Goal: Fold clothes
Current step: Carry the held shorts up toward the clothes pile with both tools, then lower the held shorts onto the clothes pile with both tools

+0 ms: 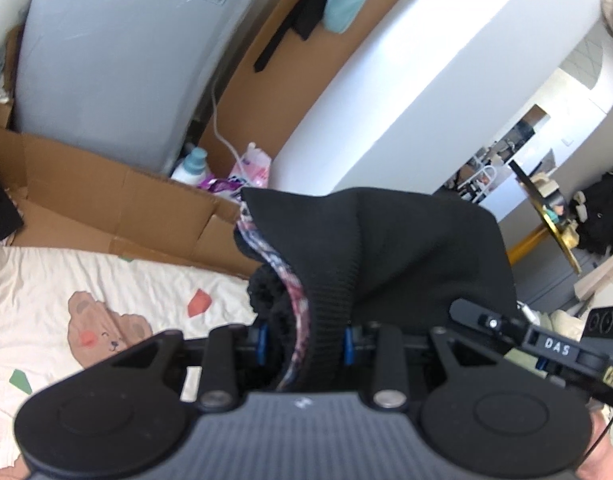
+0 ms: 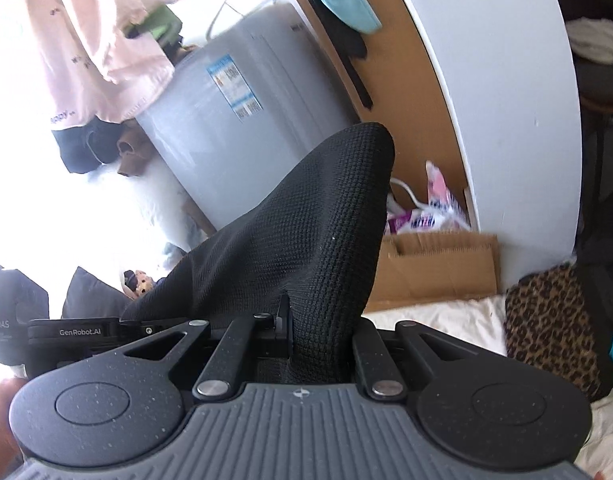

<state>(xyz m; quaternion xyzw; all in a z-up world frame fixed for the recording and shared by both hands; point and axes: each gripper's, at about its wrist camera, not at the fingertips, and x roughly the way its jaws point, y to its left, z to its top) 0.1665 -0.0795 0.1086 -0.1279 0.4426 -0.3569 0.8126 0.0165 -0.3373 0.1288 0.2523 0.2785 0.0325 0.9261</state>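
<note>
The left gripper (image 1: 306, 340) is clamped on a bunched fold of a black knit garment (image 1: 386, 248), its blue-padded fingers (image 1: 348, 344) pressing in from either side with only the thickness of the cloth between them. The part it holds is a ribbed hem, and beside that hem a strip of red, white and blue patterned fabric (image 1: 294, 304) runs along the inside of the fold. The right gripper (image 2: 306, 332) is likewise closed tight on the same garment (image 2: 306, 220), the cloth pinched between its fingers and rising above them in a tall peak with a fine waffle-like weave. In both wrist views the garment is lifted clear of the bed and fills the middle of the picture, hanging between the two tools, each of which shows at the edge of the other's view. Below lies a cream bedsheet (image 1: 66, 280) printed with a brown bear and small coloured shapes. Behind it are a flattened cardboard box (image 1: 106, 200), a grey washing machine (image 1: 118, 60) and a white wall (image 1: 406, 100). A leopard-print cloth (image 2: 554, 320) lies on the bed at the right of the right wrist view
</note>
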